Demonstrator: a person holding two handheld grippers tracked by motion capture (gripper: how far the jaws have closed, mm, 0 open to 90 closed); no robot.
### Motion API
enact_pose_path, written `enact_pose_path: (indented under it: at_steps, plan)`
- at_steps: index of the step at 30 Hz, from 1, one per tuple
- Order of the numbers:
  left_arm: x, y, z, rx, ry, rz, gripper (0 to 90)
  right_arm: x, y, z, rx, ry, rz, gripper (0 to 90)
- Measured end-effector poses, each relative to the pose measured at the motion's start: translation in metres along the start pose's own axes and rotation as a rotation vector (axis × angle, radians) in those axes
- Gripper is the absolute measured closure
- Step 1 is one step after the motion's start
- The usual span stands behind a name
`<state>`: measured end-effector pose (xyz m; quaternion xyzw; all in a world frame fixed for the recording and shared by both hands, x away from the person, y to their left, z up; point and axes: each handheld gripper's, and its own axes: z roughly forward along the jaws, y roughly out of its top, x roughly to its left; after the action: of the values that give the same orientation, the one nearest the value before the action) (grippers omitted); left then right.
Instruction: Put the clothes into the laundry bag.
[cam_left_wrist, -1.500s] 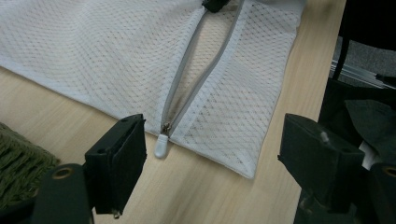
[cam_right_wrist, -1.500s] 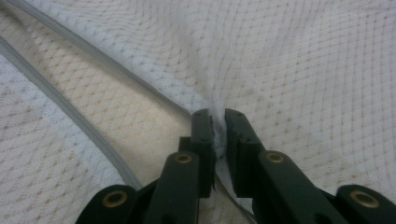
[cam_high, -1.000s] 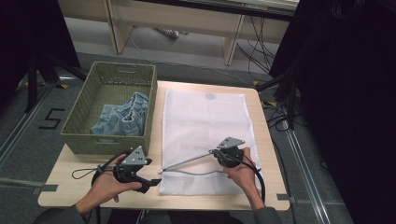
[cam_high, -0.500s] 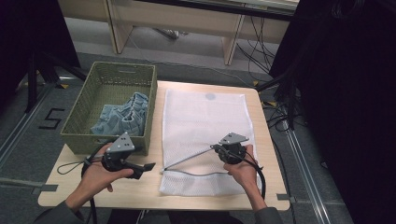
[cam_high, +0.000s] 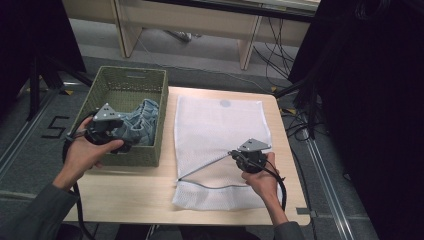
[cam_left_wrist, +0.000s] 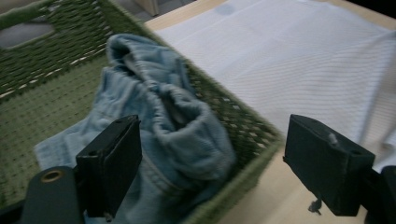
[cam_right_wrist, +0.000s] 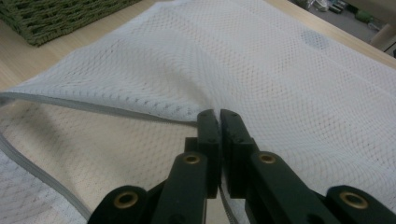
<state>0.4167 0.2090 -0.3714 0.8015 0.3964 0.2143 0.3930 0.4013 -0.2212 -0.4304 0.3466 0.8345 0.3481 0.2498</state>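
My right tool (cam_high: 234, 154) is pinched shut on the zip edge of the white mesh laundry bag (cam_high: 220, 125), lifting that lip off the bench (cam_high: 130, 192) so the mouth stays open. My left tool (cam_high: 122, 145), jaws just widened with nothing gripped, hangs over the green wicker basket (cam_high: 150, 150), ready for the denim garment (cam_left_wrist: 163, 121) bunched inside.

We read one marking: a white numeral "5" (cam_high: 54, 128) on the grey floor (cam_high: 30, 165), left of the table. The grey round patch (cam_high: 225, 103) near the mesh bag's (cam_high: 220, 125) far edge is too small to read.
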Motion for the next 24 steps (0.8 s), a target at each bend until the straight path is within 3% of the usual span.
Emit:
enact_pose_path:
  at_steps: [2,4,8,11,15,16,17,18,19,20,21,22,24]
  plan:
    - [0.01,0.002,0.005,0.051,0.029,0.008,16.6,0.001,0.001,-0.003,0.016,0.004,0.019,88.2]
    - [0.017,0.002,0.013,0.069,0.036,-0.005,16.2,0.001,0.002,-0.001,-0.016,-0.008,0.005,88.2]
    - [0.024,0.001,0.029,0.141,-0.025,-0.01,15.1,0.002,0.001,0.0,-0.008,-0.005,0.0,88.2]
    - [0.025,0.002,0.042,0.143,-0.039,-0.046,14.7,0.002,0.002,0.001,-0.006,0.0,0.004,88.2]
    - [0.026,0.006,0.062,0.193,-0.047,-0.031,13.4,0.003,0.002,0.001,0.004,0.005,-0.001,88.2]
    - [0.026,0.01,0.066,0.237,-0.063,-0.028,12.9,0.003,0.001,0.001,-0.001,0.002,-0.001,88.2]
    - [0.026,0.015,0.068,0.289,-0.071,0.004,13.2,0.004,0.001,0.001,0.005,0.005,0.002,88.2]
    - [0.025,0.018,0.071,0.31,-0.069,0.026,14.9,0.003,0.002,0.001,0.014,0.011,0.002,88.2]
    - [0.025,0.021,0.074,0.339,-0.088,0.053,19.7,0.003,0.001,0.001,0.014,0.011,0.002,88.2]
    - [0.028,0.024,0.077,0.344,-0.121,0.056,30.6,0.003,0.001,0.001,0.014,0.012,0.001,88.2]
    - [0.029,0.025,0.08,0.32,-0.112,0.042,45.7,0.003,0.001,0.001,0.014,0.013,0.003,88.2]
    - [0.033,0.027,0.084,0.316,-0.091,0.06,62.4,0.004,0.001,0.001,0.01,0.011,0.007,88.2]
    - [0.04,0.028,0.092,0.318,-0.049,0.037,68.3,0.004,0.001,0.001,0.011,0.012,0.016,88.2]
